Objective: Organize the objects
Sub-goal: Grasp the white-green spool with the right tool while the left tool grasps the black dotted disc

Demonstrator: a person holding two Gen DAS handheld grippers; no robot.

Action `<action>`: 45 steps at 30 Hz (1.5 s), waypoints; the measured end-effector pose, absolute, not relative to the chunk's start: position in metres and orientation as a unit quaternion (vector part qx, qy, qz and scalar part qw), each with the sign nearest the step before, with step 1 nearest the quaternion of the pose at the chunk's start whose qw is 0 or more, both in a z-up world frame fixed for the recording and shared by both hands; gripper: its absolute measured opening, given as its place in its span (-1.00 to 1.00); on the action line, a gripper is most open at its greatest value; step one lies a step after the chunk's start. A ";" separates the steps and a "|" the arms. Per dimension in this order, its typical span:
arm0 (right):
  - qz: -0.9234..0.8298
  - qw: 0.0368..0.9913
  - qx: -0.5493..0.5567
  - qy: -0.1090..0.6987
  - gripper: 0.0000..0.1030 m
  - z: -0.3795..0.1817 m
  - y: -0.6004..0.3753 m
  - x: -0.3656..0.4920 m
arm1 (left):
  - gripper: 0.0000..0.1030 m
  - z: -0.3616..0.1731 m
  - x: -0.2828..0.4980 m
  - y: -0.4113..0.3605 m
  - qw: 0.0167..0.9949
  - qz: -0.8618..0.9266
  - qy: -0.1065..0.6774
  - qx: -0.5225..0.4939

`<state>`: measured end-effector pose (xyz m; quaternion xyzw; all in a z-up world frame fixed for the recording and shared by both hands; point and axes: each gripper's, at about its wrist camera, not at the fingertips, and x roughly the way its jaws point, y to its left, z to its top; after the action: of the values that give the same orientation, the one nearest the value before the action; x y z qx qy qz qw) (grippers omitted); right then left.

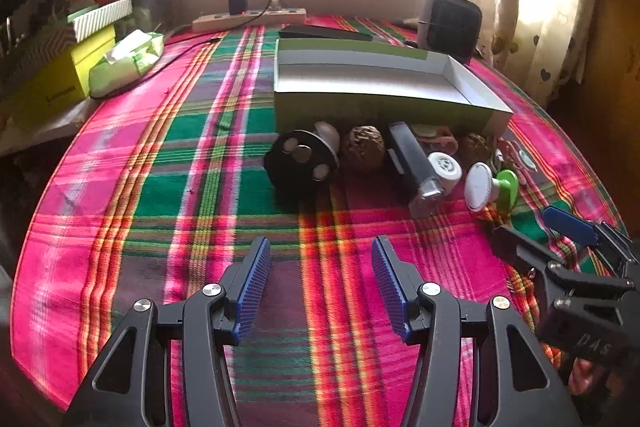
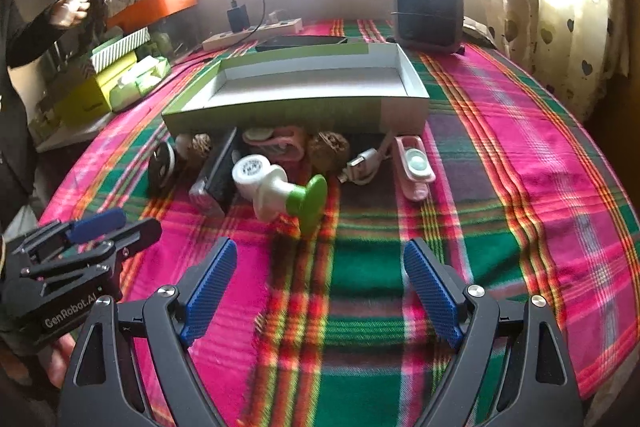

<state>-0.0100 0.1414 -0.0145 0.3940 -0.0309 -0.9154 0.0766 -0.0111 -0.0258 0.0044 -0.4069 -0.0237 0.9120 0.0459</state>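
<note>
An empty open green box [image 1: 376,83] [image 2: 304,95] sits mid-table. Small objects lie in a row before it: a black round disc [image 1: 302,157] [image 2: 161,163], two walnuts [image 1: 363,147] [image 2: 328,147], a black rectangular device [image 1: 412,167] [image 2: 216,179], a white and green stamp [image 1: 492,185] [image 2: 288,195], a white USB cable [image 2: 364,165] and a pink clip light [image 2: 414,167]. My left gripper [image 1: 320,267] is open and empty, short of the disc. My right gripper [image 2: 320,275] is open and empty, short of the stamp; it also shows in the left wrist view [image 1: 560,239].
A plaid cloth [image 1: 200,187] covers the table. A small heater [image 2: 430,13] stands at the back right, a power strip [image 1: 248,19] with a charger at the back. Stacked boxes [image 1: 60,67] and a tissue pack [image 1: 128,61] sit at the left. A curtain [image 2: 560,7] hangs on the right.
</note>
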 end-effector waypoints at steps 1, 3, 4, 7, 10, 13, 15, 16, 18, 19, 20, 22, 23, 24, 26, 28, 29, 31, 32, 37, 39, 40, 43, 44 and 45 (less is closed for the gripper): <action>-0.915 0.078 0.394 -0.034 0.65 -0.014 0.141 -0.011 | 0.01 0.005 -0.013 -0.029 0.045 0.912 -0.026 -0.408; -0.915 0.078 0.393 -0.037 0.60 -0.012 0.138 -0.015 | 0.00 0.005 -0.015 -0.033 0.041 0.911 -0.031 -0.409; -0.916 0.080 0.391 -0.036 0.59 -0.012 0.136 -0.017 | 0.00 0.005 -0.017 -0.035 0.041 0.911 -0.034 -0.409; -0.916 0.081 0.391 -0.035 0.56 -0.012 0.133 -0.020 | 0.00 0.006 -0.022 -0.044 0.043 0.909 -0.052 -0.412; -0.915 0.079 0.393 -0.035 0.51 -0.013 0.131 -0.024 | 0.00 0.008 -0.026 -0.047 0.048 0.909 -0.059 -0.410; -0.916 0.075 0.394 -0.034 0.48 -0.013 0.131 -0.027 | 0.00 0.010 -0.033 -0.049 0.060 0.907 -0.067 -0.412; -0.915 0.073 0.395 -0.037 0.46 -0.013 0.132 -0.029 | 0.00 0.011 -0.039 -0.049 0.066 0.905 -0.070 -0.414; -0.915 0.072 0.395 -0.038 0.45 -0.013 0.132 -0.030 | 0.01 0.011 -0.042 -0.049 0.071 0.905 -0.073 -0.413; -0.914 0.071 0.397 -0.038 0.45 -0.013 0.131 -0.032 | 0.00 0.011 -0.047 -0.048 0.077 0.903 -0.075 -0.416; -0.914 0.071 0.398 -0.039 0.44 -0.014 0.131 -0.033 | 0.00 0.011 -0.048 -0.047 0.078 0.903 -0.074 -0.416; -0.913 0.071 0.399 -0.039 0.44 -0.014 0.131 -0.034 | 0.01 0.011 -0.050 -0.047 0.079 0.903 -0.073 -0.416; -0.912 0.069 0.402 -0.036 0.37 -0.015 0.130 -0.037 | 0.01 0.010 -0.055 -0.045 0.077 0.902 -0.072 -0.418; -0.912 0.068 0.403 -0.034 0.34 -0.015 0.130 -0.038 | 0.01 0.010 -0.057 -0.046 0.077 0.902 -0.071 -0.419; -0.912 0.065 0.405 -0.033 0.30 -0.016 0.130 -0.039 | 0.01 0.010 -0.059 -0.046 0.074 0.902 -0.070 -0.420; -0.910 0.063 0.408 -0.033 0.25 -0.018 0.131 -0.041 | 0.01 0.009 -0.063 -0.046 0.070 0.901 -0.069 -0.422; -0.909 0.064 0.410 -0.034 0.22 -0.019 0.132 -0.041 | 0.01 0.007 -0.066 -0.047 0.068 0.901 -0.068 -0.424; -0.910 0.065 0.409 -0.033 0.20 -0.018 0.132 -0.041 | 0.00 0.007 -0.068 -0.047 0.066 0.900 -0.066 -0.426; -0.910 0.069 0.408 -0.030 0.05 -0.018 0.130 -0.041 | 0.01 0.007 -0.069 -0.047 0.065 0.900 -0.060 -0.427; -0.910 0.070 0.409 -0.030 0.03 -0.018 0.130 -0.042 | 0.00 0.007 -0.070 -0.047 0.064 0.900 -0.058 -0.427; -0.910 0.069 0.409 -0.023 -0.05 -0.019 0.130 -0.043 | 0.00 0.007 -0.075 -0.049 0.066 0.899 -0.062 -0.428; -0.910 0.070 0.409 -0.021 -0.11 -0.019 0.130 -0.044 | 0.00 0.007 -0.076 -0.051 0.067 0.899 -0.067 -0.429; -0.910 0.072 0.408 -0.020 -0.15 -0.019 0.130 -0.044 | 0.00 0.007 -0.076 -0.051 0.068 0.899 -0.068 -0.428; -0.910 0.076 0.408 -0.015 -0.28 -0.018 0.129 -0.044 | -0.07 0.007 -0.077 -0.051 0.070 0.898 -0.070 -0.429; -0.910 0.078 0.407 -0.014 -0.29 -0.019 0.128 -0.044 | -0.08 0.007 -0.076 -0.051 0.070 0.898 -0.071 -0.428; -0.910 0.079 0.408 -0.013 -0.32 -0.019 0.128 -0.044 | -0.08 0.007 -0.076 -0.051 0.071 0.898 -0.072 -0.428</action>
<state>-0.0436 0.1280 -0.0186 0.4075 -0.0127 -0.9097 0.0792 -0.0764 -0.0512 0.0065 -0.4280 -0.0720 0.8981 0.0708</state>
